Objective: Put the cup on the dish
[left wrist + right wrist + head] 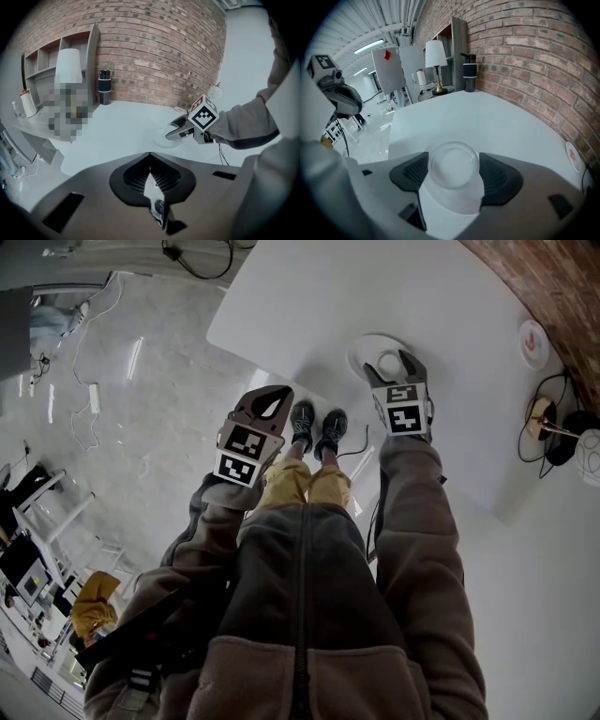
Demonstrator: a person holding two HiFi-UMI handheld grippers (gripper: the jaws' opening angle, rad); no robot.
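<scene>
A clear glass cup stands upright on a white dish near the front edge of the white table. My right gripper is around the cup, one jaw on each side. In the right gripper view the cup fills the space between the dark pads, with the dish beneath it; the jaws stand wide and I see no squeeze on the glass. My left gripper hangs off the table over the floor, its jaws together at the tips and empty. The left gripper view shows the right gripper at the dish.
A lamp and a black tumbler stand at the table's far end by a shelf and the brick wall. A small red-and-white disc lies at the right edge, near headphones and cables. The person's shoes are below the table's edge.
</scene>
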